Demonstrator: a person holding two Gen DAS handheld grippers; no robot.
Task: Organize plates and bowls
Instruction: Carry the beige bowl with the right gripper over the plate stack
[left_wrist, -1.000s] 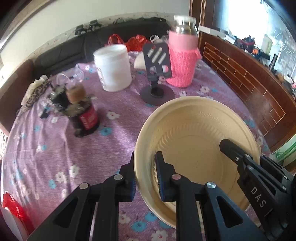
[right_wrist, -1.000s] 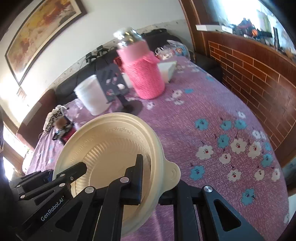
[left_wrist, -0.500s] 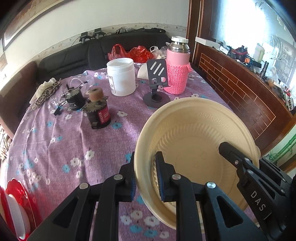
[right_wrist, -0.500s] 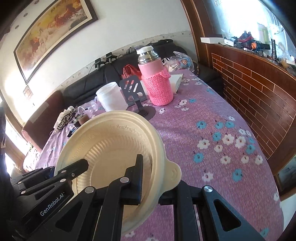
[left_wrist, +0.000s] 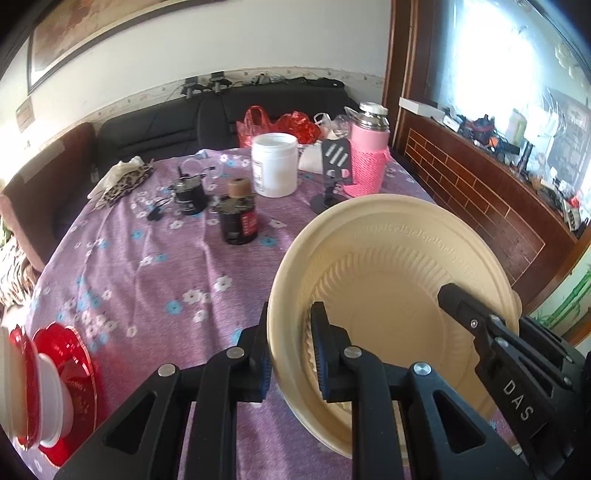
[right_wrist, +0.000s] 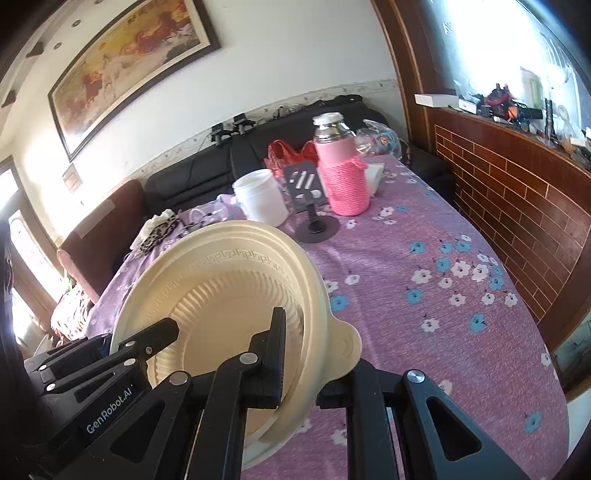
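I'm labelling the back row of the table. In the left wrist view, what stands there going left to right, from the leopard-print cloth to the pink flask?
Leopard-print cloth → small black jar → white tub → phone stand → pink flask.

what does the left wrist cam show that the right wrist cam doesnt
Only the left wrist view: red and white dishes at the table's near left edge, a dark bottle with a red label and a small black jar.

Only the right wrist view: the framed painting in full and the bowl's tab handle.

Both: the cream bowl clamped by both grippers, the pink-sleeved flask, the white tub, and the phone stand.
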